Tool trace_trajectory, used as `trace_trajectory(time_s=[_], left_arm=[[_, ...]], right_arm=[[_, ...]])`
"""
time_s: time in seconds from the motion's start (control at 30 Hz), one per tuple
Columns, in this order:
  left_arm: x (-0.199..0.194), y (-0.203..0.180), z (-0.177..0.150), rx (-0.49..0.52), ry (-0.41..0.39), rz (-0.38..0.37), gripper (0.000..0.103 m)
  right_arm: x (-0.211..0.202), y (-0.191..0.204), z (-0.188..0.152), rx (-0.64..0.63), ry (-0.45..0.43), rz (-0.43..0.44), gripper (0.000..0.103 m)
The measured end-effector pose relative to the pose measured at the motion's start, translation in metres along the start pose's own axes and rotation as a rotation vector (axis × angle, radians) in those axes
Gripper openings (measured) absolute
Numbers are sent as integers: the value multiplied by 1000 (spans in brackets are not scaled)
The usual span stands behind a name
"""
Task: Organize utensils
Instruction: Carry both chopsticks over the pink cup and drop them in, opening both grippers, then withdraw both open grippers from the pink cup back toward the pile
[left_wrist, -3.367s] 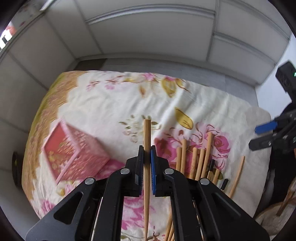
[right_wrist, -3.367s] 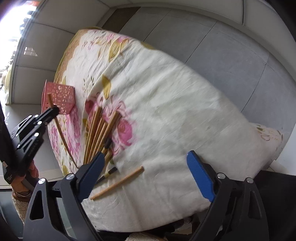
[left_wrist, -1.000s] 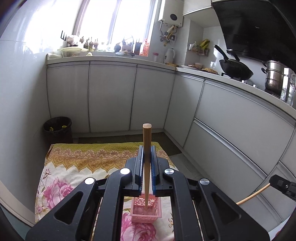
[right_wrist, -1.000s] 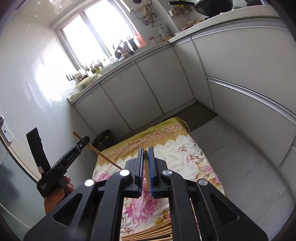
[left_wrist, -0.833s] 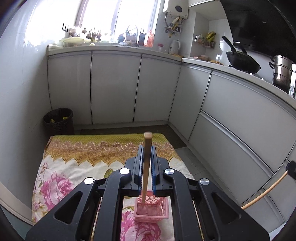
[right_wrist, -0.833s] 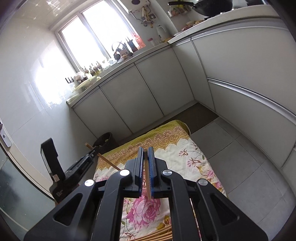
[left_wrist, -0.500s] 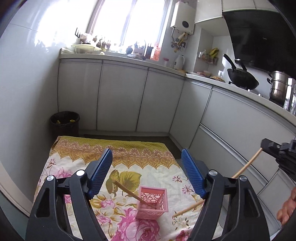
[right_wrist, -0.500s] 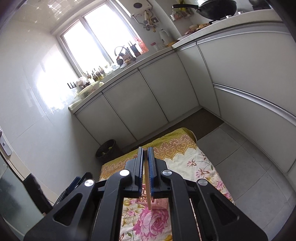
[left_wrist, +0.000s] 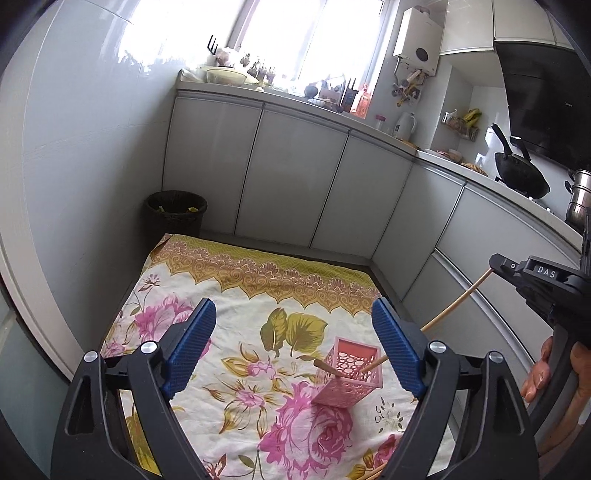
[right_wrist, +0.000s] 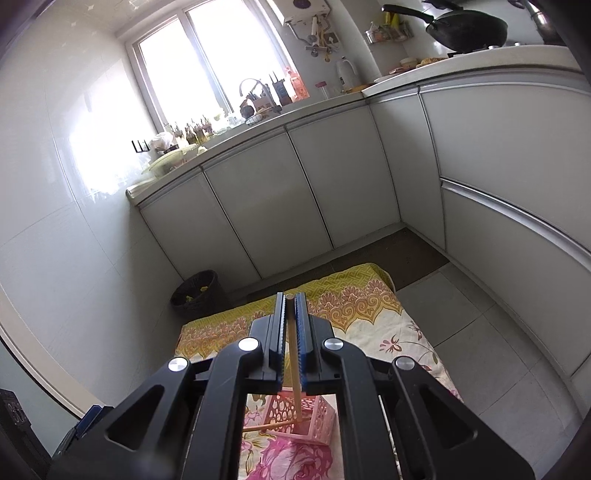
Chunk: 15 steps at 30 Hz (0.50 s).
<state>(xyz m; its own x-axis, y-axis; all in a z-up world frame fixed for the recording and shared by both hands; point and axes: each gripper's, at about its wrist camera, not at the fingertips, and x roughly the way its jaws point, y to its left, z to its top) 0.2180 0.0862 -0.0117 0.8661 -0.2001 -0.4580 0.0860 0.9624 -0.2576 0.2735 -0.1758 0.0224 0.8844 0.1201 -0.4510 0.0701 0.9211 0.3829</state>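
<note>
Left hand-held gripper (left_wrist: 293, 345) open above floral cloth (left_wrist: 236, 295), pink basket (left_wrist: 347, 376) holding two chopsticks (left_wrist: 325, 367)

A floral cloth (left_wrist: 236, 295) covers what seems a low bed or mat, and a pink basket (left_wrist: 347, 376) stands on it beside loose chopsticks (left_wrist: 373, 472).

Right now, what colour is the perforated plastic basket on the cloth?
Pink. The perforated plastic basket shows best in the left wrist view.

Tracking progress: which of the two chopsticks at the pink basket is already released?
The short-looking chopstick leaning out over the pink basket's left rim is free. The other chopstick remains clamped in the right tongs.
</note>
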Motion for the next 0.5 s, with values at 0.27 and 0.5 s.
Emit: trace_trajectory(time_s=[0.27,0.5], left_arm=[[-10,4,0,5,-10,-13,82],[-20,-4,-2,49,-4,-22,90]], right_arm=[[-4,-9,-13,67,5,3,59],[-62,-38,-32,183,-73,20,83]])
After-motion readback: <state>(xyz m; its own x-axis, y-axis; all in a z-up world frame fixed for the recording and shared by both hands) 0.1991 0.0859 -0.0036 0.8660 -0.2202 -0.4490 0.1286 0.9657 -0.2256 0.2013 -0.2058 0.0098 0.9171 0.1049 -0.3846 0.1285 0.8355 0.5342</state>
